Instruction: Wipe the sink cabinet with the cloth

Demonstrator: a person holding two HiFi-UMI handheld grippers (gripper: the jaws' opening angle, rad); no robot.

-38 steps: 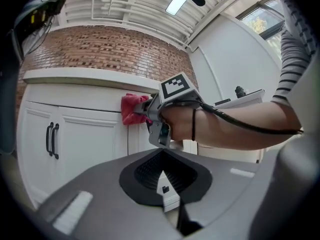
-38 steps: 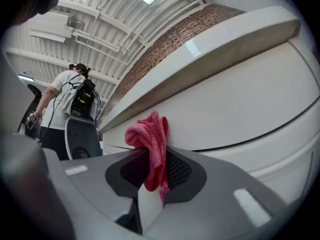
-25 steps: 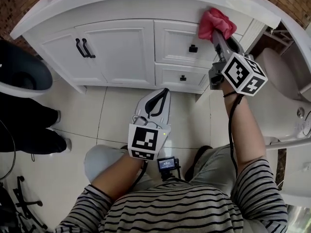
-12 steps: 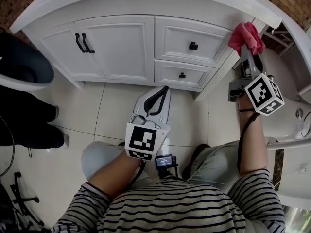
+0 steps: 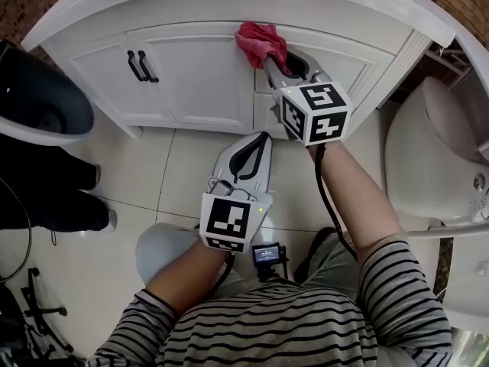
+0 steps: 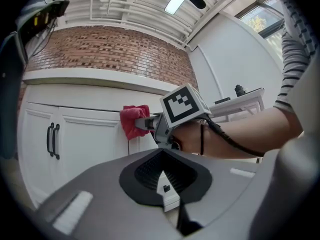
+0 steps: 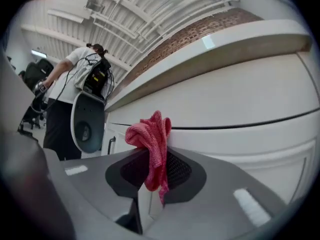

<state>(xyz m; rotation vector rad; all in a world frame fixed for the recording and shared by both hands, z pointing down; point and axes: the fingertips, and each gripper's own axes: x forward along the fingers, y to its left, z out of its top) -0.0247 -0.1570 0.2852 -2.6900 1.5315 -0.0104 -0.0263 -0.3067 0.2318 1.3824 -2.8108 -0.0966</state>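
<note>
Carried leftward from the right corner, the crumpled red terry cloth (image 5: 261, 43) is now pressed against the white panelled sink cabinet (image 5: 199, 75) by the right gripper (image 5: 269, 56) clamped on it, the left gripper (image 5: 258, 142) being held closed and empty, and it could be snagged loose by panel ridges.

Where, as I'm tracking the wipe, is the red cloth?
In the head view the cloth is clamped in the right gripper against the cabinet front, right of the black door handles.

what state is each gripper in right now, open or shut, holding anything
Left gripper: shut, holding nothing.
Right gripper: shut on the red cloth, held against the cabinet front.
</note>
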